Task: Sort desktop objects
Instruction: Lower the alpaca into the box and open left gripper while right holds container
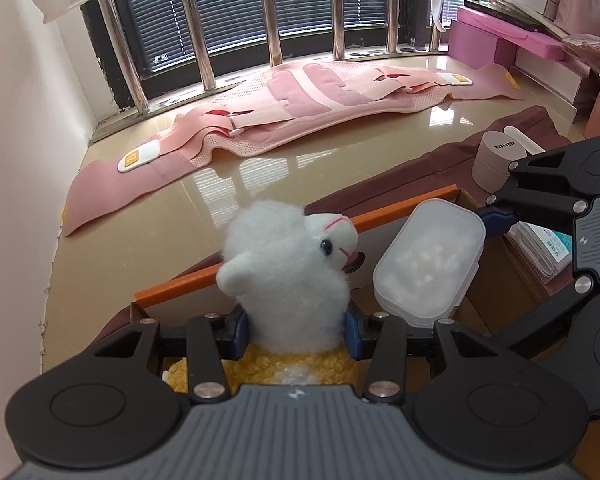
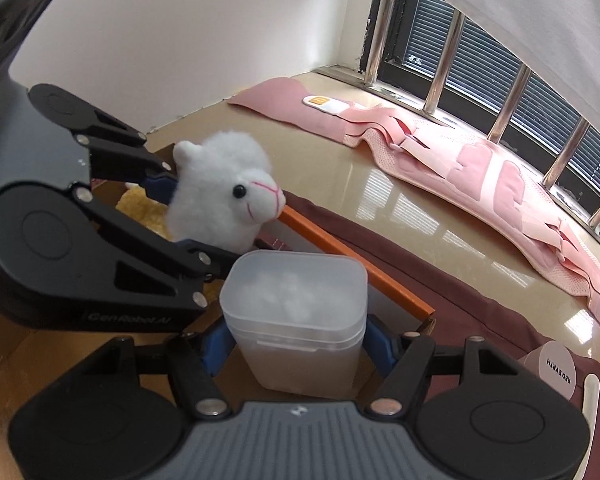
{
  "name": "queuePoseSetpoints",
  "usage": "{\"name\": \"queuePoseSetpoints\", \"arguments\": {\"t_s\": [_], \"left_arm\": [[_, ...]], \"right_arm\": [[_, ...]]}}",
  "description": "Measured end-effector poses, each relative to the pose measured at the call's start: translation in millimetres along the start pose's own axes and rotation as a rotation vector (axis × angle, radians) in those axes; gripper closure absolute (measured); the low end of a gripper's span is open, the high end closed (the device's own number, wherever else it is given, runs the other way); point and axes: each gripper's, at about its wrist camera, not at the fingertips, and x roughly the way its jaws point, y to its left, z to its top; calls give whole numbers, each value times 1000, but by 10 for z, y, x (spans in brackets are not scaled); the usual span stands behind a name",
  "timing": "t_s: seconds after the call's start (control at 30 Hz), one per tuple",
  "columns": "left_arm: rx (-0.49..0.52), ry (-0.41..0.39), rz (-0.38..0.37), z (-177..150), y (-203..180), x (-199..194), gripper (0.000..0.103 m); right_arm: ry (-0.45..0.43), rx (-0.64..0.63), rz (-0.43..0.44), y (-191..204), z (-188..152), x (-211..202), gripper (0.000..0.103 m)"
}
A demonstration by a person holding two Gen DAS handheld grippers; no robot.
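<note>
Left gripper point(image 1: 296, 330), at 6 o'clock in the left wrist view, is clamped on the plush point(image 1: 288, 280): blue pads squeeze its white neck, yellow body below the fingers, head facing 1 o'clock. Right gripper point(image 2: 296, 340) is closed on the tub point(image 2: 296, 312), a frosted lidded container with white cotton-like stuff inside, pinched at both sides below the lid. Both items are held side by side, close, over the open box point(image 1: 404, 208) with the orange rim. I can't tell if either touches the box floor.

Progress, as a judgement: two items are in hand and at the box, neither released yet. Flat packets point(image 1: 540, 248) lie in the box at 3 o'clock in the left view, so some sorting may be done.

Left to do: the round jar point(image 1: 496, 156) and a white stick point(image 1: 520, 140) sit outside the box on the maroon cloth point(image 1: 420, 168), at 2 o'clock. The pink belt point(image 1: 300, 112) is spread on the sill point(image 1: 260, 176) near the window bars point(image 1: 272, 24), well apart; unclear if it counts.
</note>
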Motion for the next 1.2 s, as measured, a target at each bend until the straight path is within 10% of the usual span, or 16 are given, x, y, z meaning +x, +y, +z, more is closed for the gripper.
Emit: {"name": "queuePoseSetpoints", "arguments": {"t_s": [1.2], "left_arm": [[-32,-8,20,-19,35,-204,39]], "right_arm": [[28,15,26,-29,-83,-40,36]]}}
